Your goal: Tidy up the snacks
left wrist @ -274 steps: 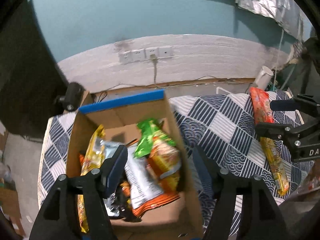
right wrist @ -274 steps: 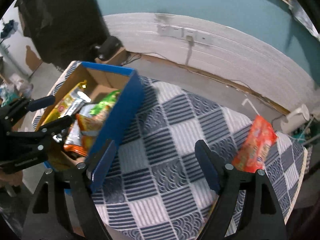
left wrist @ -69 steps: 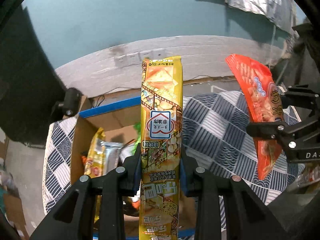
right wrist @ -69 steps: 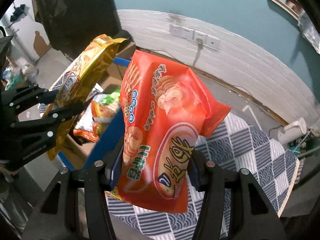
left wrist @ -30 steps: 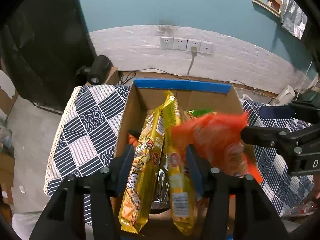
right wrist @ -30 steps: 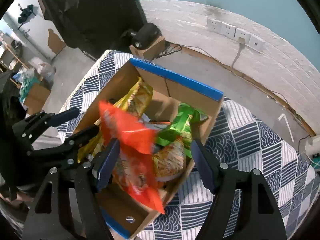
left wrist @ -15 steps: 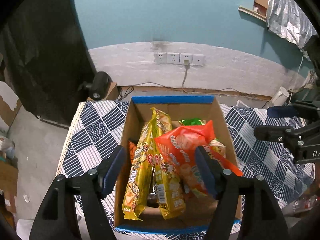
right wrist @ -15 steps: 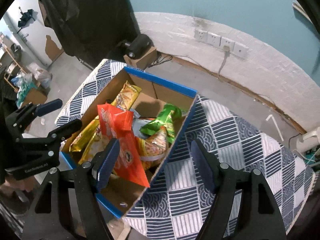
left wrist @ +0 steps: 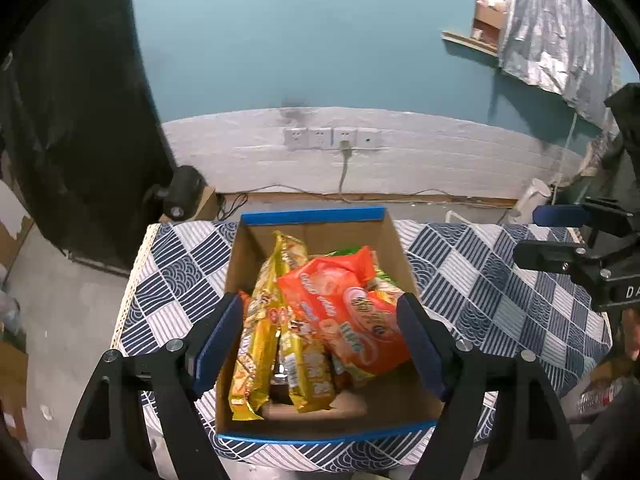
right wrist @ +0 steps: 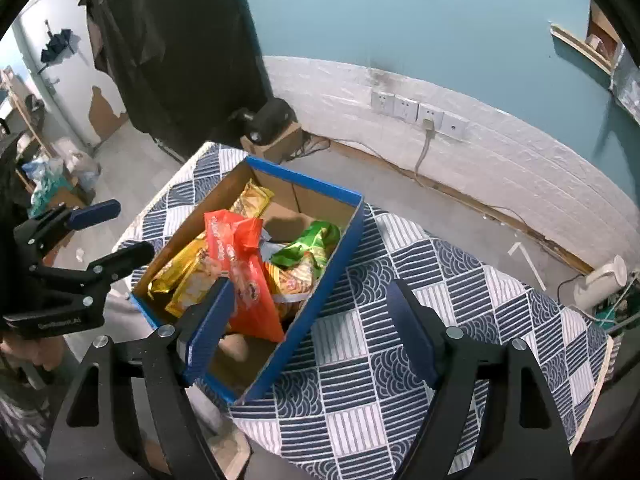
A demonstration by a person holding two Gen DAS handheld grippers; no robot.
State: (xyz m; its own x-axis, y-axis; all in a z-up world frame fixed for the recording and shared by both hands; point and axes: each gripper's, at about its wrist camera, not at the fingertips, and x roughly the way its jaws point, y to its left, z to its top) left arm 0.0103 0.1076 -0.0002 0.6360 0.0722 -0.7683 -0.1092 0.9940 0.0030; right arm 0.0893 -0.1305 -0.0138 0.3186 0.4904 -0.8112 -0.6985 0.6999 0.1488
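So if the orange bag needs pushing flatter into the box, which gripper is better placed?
Probably left: the left gripper hangs directly over the orange bag in the box; the right gripper sits beside the box. Both are empty, jaws opening.

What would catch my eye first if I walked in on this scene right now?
Probably the bright orange snack bag, lying on top of the yellow packets inside the blue-edged cardboard box. The box sits on a table under a navy and white patterned cloth. Close to the lens, the left gripper and right gripper hang above it with nothing between their opening jaws.
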